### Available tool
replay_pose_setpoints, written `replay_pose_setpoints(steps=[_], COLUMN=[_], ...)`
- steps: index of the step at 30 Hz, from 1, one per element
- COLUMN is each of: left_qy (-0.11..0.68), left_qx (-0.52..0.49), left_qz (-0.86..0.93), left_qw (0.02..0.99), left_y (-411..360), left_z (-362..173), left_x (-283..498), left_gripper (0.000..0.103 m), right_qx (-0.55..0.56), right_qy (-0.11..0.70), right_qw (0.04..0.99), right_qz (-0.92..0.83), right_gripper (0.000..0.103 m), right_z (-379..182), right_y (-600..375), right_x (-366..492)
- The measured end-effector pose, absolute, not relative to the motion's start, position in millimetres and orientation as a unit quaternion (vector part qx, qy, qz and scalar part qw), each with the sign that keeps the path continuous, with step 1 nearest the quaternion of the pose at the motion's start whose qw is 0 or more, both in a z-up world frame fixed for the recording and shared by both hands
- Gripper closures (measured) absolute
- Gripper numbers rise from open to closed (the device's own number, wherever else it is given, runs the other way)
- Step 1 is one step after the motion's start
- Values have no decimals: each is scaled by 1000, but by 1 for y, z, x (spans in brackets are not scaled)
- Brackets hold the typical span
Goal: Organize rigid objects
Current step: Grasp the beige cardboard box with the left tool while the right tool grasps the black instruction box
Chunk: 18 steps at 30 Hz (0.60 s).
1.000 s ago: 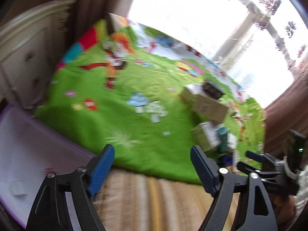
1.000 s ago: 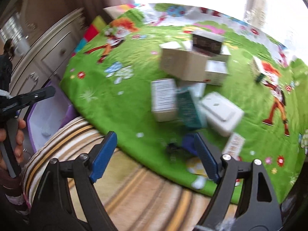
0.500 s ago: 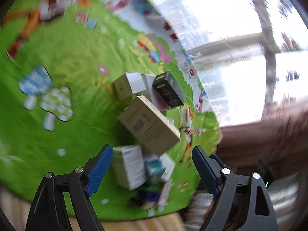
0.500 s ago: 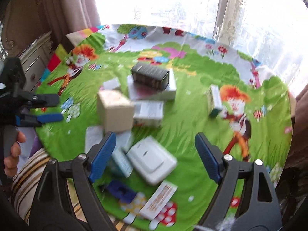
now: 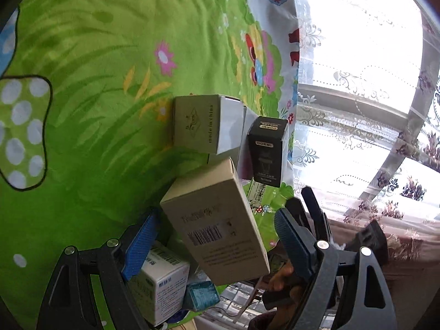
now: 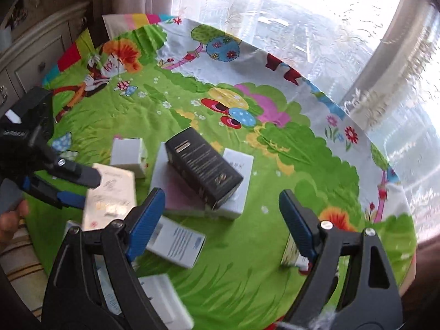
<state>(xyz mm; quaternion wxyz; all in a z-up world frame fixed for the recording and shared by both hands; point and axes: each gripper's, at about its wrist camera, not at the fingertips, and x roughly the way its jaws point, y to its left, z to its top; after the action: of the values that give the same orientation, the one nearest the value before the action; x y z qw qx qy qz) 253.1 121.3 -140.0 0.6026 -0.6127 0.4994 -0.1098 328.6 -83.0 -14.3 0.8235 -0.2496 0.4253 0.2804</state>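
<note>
Several boxes lie in a loose pile on a green cartoon blanket (image 6: 247, 275). In the left wrist view a tan barcoded box (image 5: 217, 228) lies between the spread fingers of my left gripper (image 5: 217, 242), with gaps on both sides. Beyond it sit an olive box (image 5: 196, 123) and a black box (image 5: 266, 154). My right gripper (image 6: 221, 221) hangs open and empty above the blanket. Just ahead, the black box (image 6: 203, 167) rests on a flat pale box (image 6: 176, 192). The left gripper (image 6: 88, 189) shows at the left by the tan box (image 6: 110, 195).
A white leaflet box (image 6: 176, 242) lies under my right gripper's left finger. A small box (image 6: 288, 253) stands by its right finger. A cream dresser (image 6: 33, 63) stands far left, and lace curtains (image 6: 302, 13) hang behind. A striped cloth (image 6: 16, 264) edges the blanket.
My left gripper rolled and swung down from the blanket's edge into the box pile, so the tan box now fills the space between its fingers. My right gripper moved across the blanket toward the black box.
</note>
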Motion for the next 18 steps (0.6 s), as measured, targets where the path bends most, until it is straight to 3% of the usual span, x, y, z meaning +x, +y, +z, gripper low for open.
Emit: replay_pose_setpoints(steps=[7, 9, 11, 13, 18], left_qy=[497, 498, 501, 499, 481], left_qx=[-628, -626, -624, -625, -632], left_qz=[-116, -116, -115, -118, -126], left_qw=[587, 589, 588, 588, 595], left_y=[116, 115, 115, 115, 122], left_z=[-147, -148, -147, -148, -139], left_x=[260, 262, 264, 264, 257], left_gripper=[25, 32, 44, 45, 49], right_qx=[-265, -262, -262, -250, -247], right_qy=[442, 451, 461, 474, 469], right_qw=[795, 786, 780, 773, 781], right_qz=[319, 331, 332, 339, 329], right_gripper=[17, 22, 44, 60, 60], right_z=[-42, -50, -57, -62, -59], right_y=[-58, -54, -52, -52, -59], right_x=[352, 356, 359, 360, 345])
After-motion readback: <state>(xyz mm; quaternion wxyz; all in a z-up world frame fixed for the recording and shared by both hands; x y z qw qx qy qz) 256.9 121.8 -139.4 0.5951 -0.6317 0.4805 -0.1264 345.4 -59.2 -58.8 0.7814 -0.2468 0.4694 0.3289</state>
